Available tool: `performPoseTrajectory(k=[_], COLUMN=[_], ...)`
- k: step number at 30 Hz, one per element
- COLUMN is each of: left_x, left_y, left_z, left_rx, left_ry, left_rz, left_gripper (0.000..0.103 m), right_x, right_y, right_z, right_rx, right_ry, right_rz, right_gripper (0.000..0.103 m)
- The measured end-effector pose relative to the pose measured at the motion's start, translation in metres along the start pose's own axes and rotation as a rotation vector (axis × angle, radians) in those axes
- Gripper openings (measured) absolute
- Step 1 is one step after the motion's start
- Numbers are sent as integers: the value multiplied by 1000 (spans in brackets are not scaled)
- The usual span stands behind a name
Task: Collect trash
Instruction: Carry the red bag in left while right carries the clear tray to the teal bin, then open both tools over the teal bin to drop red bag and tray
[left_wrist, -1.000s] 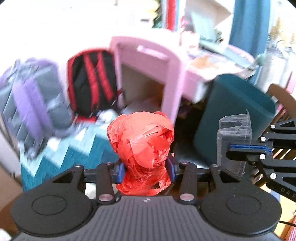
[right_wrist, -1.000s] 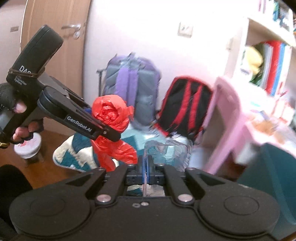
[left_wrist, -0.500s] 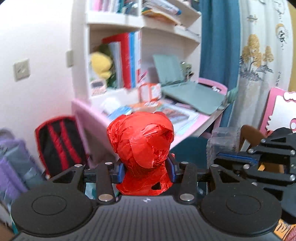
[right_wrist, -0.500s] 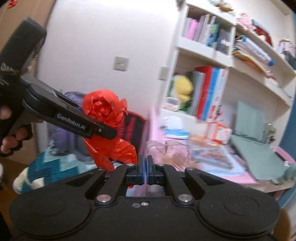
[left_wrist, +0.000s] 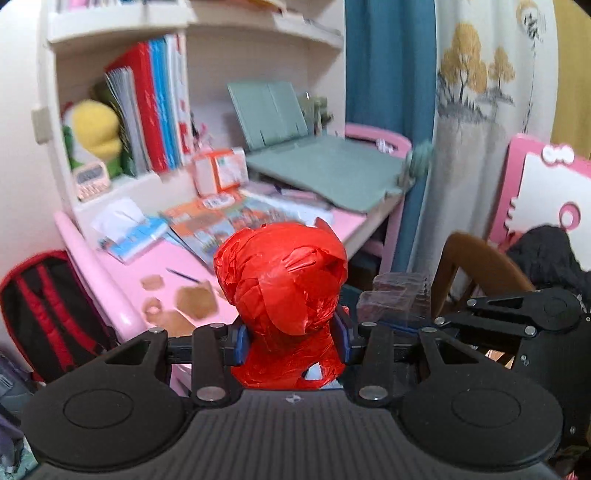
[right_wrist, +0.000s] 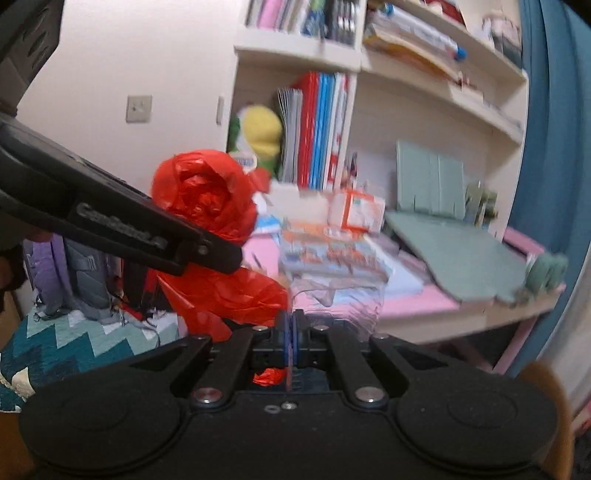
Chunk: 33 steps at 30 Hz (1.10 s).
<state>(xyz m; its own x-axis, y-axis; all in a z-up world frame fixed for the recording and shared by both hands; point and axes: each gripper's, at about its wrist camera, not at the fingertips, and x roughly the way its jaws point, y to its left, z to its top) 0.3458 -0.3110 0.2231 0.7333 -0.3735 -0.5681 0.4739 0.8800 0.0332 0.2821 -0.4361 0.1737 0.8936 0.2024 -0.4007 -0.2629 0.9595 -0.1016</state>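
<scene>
A crumpled red plastic bag (left_wrist: 284, 291) fills the centre of the left wrist view, and my left gripper (left_wrist: 291, 341) is shut on its lower part, the blue pads pressing both sides. The same red bag (right_wrist: 210, 221) shows at the left of the right wrist view, clamped by the left gripper (right_wrist: 221, 254). My right gripper (right_wrist: 290, 334) is shut on the thin edge of a clear plastic container (right_wrist: 340, 299), which sticks out ahead of it. That clear container (left_wrist: 399, 299) and the right gripper (left_wrist: 406, 325) also appear at the right of the left wrist view.
A pink desk (left_wrist: 166, 258) with booklets, a small box and brown paper scraps lies ahead under white bookshelves (right_wrist: 369, 62). A grey-green folder (left_wrist: 325, 166) rests on the desk. A black and red backpack (left_wrist: 40, 310), a brown chair back (left_wrist: 476, 266) and a blue curtain (left_wrist: 388, 92) surround it.
Both grippers swung right and rose, from the backpacks and the rug on the floor up to the pink desk and shelves. Each kept its hold.
</scene>
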Motion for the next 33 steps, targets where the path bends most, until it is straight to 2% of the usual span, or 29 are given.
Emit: performPoseTrajectory(k=[4, 13, 17, 21, 23, 25, 28, 31, 33], left_x=[37, 92, 107, 117, 120, 121, 118, 111, 105], left_y=[-6, -5, -7, -8, -8, -9, -9, -6, -5], left_z=[-12, -40, -49, -55, -57, -59, -59, -59, -59], left_rx=[18, 23, 35, 35, 27, 36, 36, 13, 10], left_ry=[75, 214, 264, 292, 308, 307, 287, 274, 268], left_rz=[2, -7, -6, -14, -21, -17, -14, -29, -29], left_gripper=[43, 44, 44, 45, 51, 60, 69, 69, 70], right_x=[21, 55, 64, 68, 69, 69, 68, 64, 58], right_y=[-3, 3, 3, 4, 4, 4, 3, 2, 2], right_z=[-17, -42, -48, -52, -53, -54, -54, -53, -51], right_rx=[7, 4, 16, 5, 4, -5, -12, -13, -17], right_ry=[56, 227, 283, 320, 339, 351, 367, 376, 369], right_rz=[17, 68, 77, 77, 81, 83, 67, 67, 61], right_gripper=[2, 2, 8, 14, 26, 26, 29, 32, 39])
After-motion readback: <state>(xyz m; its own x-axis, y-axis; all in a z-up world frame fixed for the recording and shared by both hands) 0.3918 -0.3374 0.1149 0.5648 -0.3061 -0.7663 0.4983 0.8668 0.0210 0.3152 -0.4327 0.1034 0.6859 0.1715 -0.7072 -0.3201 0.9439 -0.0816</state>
